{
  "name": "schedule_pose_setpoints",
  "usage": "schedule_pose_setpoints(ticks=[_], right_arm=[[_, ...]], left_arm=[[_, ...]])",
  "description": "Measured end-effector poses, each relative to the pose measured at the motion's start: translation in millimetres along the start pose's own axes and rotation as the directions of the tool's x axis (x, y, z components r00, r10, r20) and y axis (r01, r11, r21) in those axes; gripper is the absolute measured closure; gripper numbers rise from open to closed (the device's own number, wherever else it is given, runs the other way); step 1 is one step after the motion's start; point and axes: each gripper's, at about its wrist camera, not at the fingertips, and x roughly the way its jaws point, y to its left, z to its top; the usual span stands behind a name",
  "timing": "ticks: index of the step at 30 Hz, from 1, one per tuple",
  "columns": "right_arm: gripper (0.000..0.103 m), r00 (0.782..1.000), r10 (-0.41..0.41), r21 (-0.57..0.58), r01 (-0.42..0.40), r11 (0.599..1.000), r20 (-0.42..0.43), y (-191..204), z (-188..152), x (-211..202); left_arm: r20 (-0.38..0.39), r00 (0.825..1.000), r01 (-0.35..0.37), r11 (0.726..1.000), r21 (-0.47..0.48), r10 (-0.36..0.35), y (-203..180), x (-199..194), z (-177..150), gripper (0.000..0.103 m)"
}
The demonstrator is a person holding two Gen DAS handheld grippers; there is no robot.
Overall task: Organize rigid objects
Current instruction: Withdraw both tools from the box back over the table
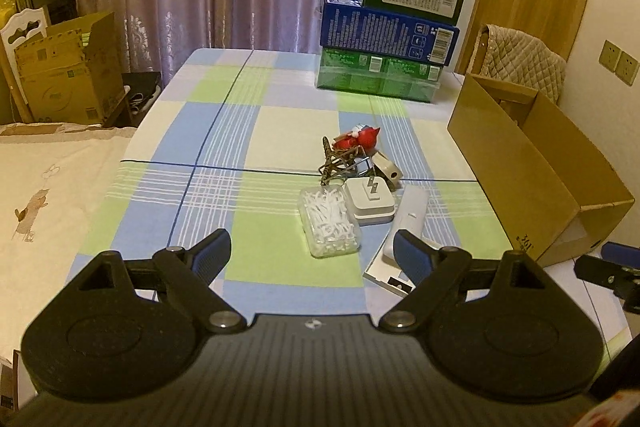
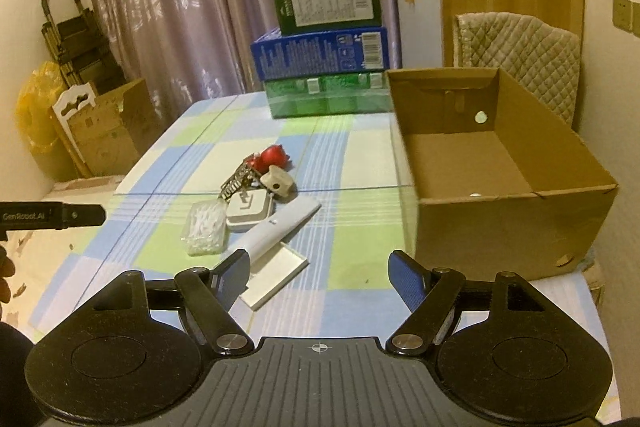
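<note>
A small pile lies mid-table on the checked cloth: a clear plastic box of white pieces (image 1: 329,223) (image 2: 206,229), a white square charger (image 1: 370,201) (image 2: 250,211), a long white bar (image 1: 406,219) (image 2: 280,229) resting on a flat white lid (image 1: 384,277) (image 2: 276,277), a beige knob (image 2: 276,183), a metal wire piece (image 1: 340,163) and a red toy (image 1: 358,139) (image 2: 272,157). My left gripper (image 1: 312,251) hovers open just short of the clear box. My right gripper (image 2: 320,263) stands open above the cloth, its left finger over the lid. Neither holds anything.
An open cardboard box (image 2: 500,227) (image 1: 520,163) stands at the table's right side. Stacked green and blue cartons (image 2: 324,67) sit at the far end. A quilted chair back (image 2: 520,51) is behind the box, and a bed (image 1: 40,187) lies left.
</note>
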Motion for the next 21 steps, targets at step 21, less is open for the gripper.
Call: schedule_pose_setpoints(ticks=[21], right_arm=[[0.030,0.995,0.010,0.019,-0.008,1.000,-0.097,9.9,1.8,87.5]], left_arm=[[-0.110,0.992,0.064,0.996,0.065,-0.057,4.2,111.7,4.6,0.017]])
